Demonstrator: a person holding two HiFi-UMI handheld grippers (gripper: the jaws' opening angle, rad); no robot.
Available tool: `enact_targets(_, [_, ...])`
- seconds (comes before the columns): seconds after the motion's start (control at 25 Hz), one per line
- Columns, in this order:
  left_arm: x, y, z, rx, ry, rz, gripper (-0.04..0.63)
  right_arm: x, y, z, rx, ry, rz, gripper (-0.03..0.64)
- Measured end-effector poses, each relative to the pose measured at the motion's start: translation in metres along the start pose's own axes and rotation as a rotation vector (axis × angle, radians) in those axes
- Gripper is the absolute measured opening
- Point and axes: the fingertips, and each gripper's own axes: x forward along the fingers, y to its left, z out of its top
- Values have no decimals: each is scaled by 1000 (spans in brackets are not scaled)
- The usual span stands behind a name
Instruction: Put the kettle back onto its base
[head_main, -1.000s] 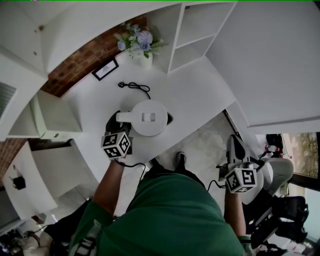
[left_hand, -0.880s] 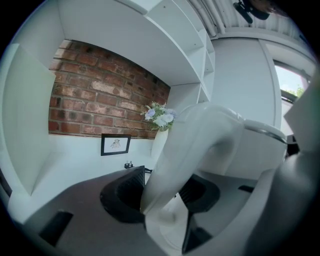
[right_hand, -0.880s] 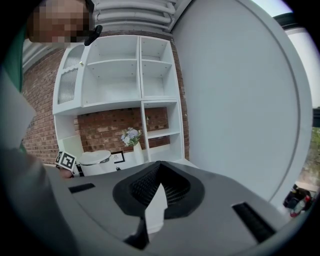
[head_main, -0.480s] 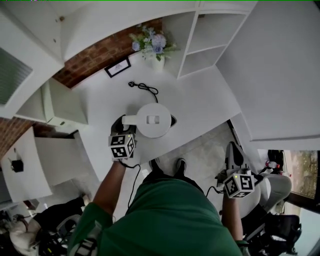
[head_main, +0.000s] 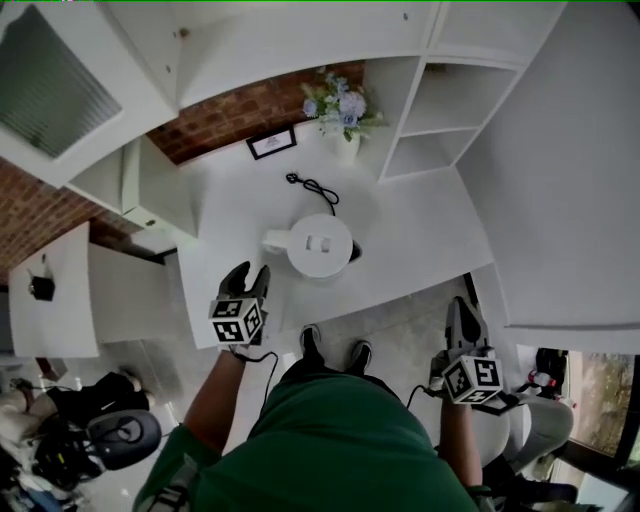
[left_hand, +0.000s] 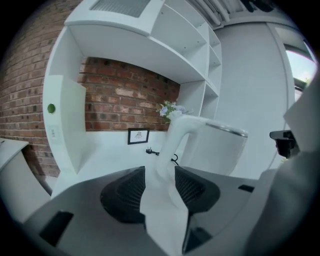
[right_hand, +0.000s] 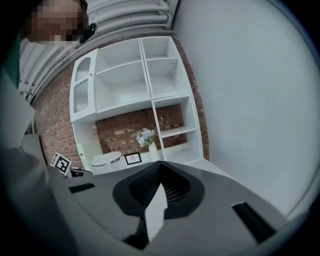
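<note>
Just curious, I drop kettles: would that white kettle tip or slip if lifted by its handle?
Likely tips away from the grip: the handle sits at one side of the kettle. Its smooth, glossy surface may slip.

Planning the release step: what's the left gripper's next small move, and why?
Probably draw the left gripper straight back. Its jaws stand apart, off the handle, and the kettle seems to sit on its base, so nothing is left to hold.
</note>
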Motion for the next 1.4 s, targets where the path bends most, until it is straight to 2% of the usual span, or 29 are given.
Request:
enact_targets(0.16, [-43, 7, 30, -40, -93, 67, 190, 18, 6, 11, -13, -22, 100, 14])
enact_targets(0.24, [-66, 3, 47, -48, -153, 94, 162, 26, 13, 20, -6, -46, 156, 14])
enact_targets(0.36, [-99, -10, 69, -46, -228, 132, 86, 33, 21, 29, -38, -56, 218, 14])
enact_targets(0.44, [-118, -21, 81, -48, -264, 152, 63, 35, 25, 35, -59, -66, 259, 14])
enact_targets(0.6, [-156, -46, 103, -35, -338, 165, 54, 35, 32, 47, -84, -97, 336, 14])
enact_targets(0.8, [-201, -68, 113, -22, -401, 223, 54, 34, 35, 64, -109, -147, 411, 12])
enact_targets(1.0, [-231, -82, 106, 11, -410, 276, 55, 24, 43, 74, -156, -190, 441, 14])
enact_targets(1.12, [-240, -83, 114, 19, -444, 289, 55, 16, 50, 83, -202, -216, 445, 12])
enact_targets(1.4, [-238, -77, 133, 46, -496, 248, 55, -4, 59, 112, -287, -300, 379, 12])
